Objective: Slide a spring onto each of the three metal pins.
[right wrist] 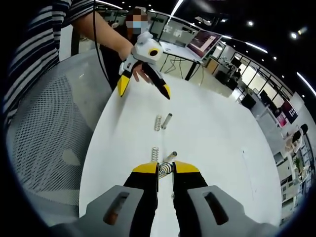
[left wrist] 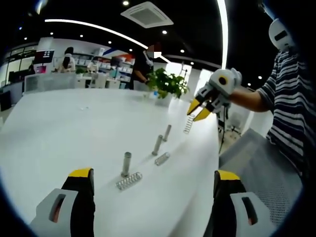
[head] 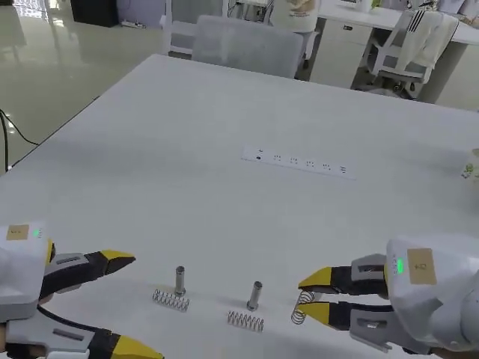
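We look across a broad white bench that stretches away from both claws. A grey mesh chair stands at its near edge beside the right claw. The left claw hovers at the near left corner, its yellow-tipped jaws spread wide with nothing between them. Facing it from the other side, the right claw has its jaws drawn almost together, pinching the held spring by one end so that the coil hangs from the tips toward the bench. We cannot tell whether its lower end touches the surface. A white power strip lies flat well beyond both claws. Between the claws the metal pins stand upright in a row. The first pin is nearest the left claw, and the middle pin is near the right claw. In the left gripper view, the third pin stands just beside the held spring. Two coils lie on their sides on the bench: the first loose spring just beside the first pin, and the second loose spring just beside the middle pin.
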Available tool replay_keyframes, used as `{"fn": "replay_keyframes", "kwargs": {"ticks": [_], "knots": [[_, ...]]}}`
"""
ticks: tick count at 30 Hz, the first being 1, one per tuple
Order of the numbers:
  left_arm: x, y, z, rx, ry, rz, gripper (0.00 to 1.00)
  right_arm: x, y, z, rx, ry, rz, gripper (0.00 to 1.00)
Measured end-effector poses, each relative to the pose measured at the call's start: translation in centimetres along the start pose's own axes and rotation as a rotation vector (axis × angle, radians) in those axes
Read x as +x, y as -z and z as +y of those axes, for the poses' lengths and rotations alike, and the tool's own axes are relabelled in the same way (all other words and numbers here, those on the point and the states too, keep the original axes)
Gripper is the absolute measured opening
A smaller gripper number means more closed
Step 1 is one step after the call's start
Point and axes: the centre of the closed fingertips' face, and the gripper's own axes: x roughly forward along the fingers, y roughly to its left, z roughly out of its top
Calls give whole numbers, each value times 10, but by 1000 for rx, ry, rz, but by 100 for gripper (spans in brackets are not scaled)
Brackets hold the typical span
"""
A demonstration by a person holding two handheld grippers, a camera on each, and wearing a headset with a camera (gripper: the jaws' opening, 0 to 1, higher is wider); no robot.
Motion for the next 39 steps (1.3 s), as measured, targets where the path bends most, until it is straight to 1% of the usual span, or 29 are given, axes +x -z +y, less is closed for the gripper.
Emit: {"fn": "replay_keyframes", "kwargs": {"ticks": [5,10,15,17,29,39], "knots": [[-3,0,3,1,-11,-1,98,-6,9,-12,18,33,14,8],[-5,0,5,1,-18,-3,98,-11,19,-27,40,73,26,8],[-7,-1,6,-10,-26,-14,98,-16,24,-37,52,98,32,8],[-7,-3,6,-14,-27,-22,98,-16,26,-40,55,103,37,8],[-8,-3,9,-11,-40,-22,98,-12,37,-56,77,130,52,8],[-10,-3,9,-14,-49,-26,98,-8,44,-59,96,132,63,8]]}}
